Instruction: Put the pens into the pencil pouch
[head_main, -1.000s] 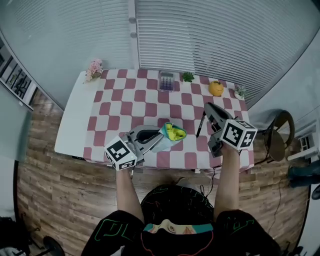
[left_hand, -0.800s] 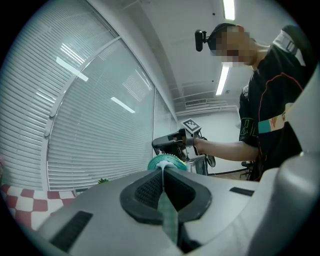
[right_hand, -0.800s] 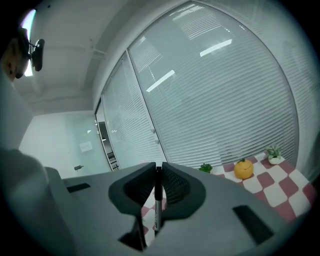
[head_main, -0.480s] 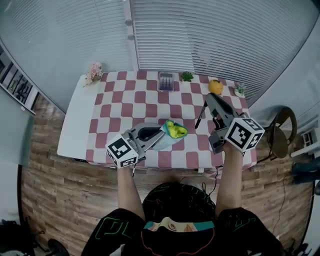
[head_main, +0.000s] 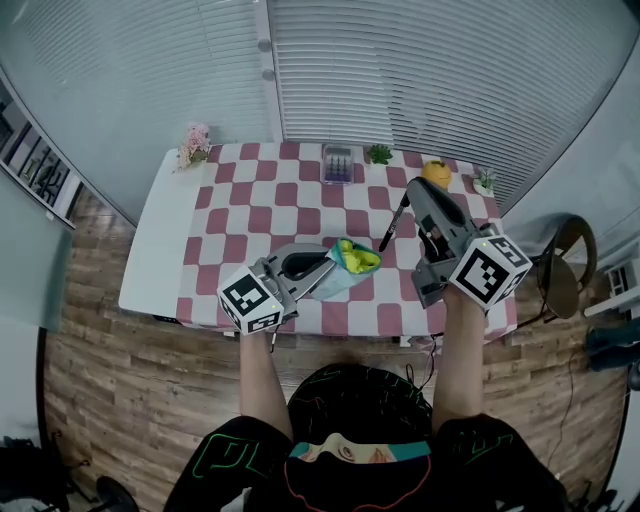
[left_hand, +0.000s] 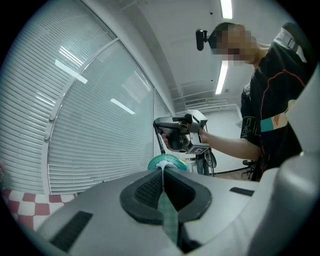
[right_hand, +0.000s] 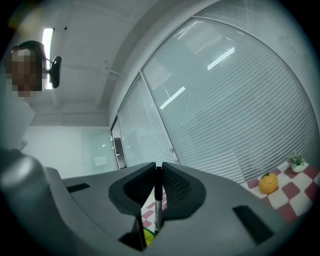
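Pinches a thin fold of the pencil pouch in the left gripper, jaws pressed together on the fabric, with the mouth open toward the right and something yellow showing inside. Clamps a black pen near its upper end in the right gripper, jaws closed on the barrel, with the long lower part slanting down toward the pouch mouth, near it but not yet in. Holds both over the checked cloth of the table, toward its front edge.

Probably about to lower the pen tip into the mouth. Risks catching the tip on the rim instead of clearing it, given the slant and the long free end below the grip. Risks a swing or twist of the pen in the jaws on any knock, with so short a hold on a smooth barrel. Risks pushing the soft mouth shut, with the pouch held by one edge only, or dragging the fabric out of the left jaws. Risks a drop onto the cloth, or over the front edge to the floor, by letting go before sinking the pen deep enough.
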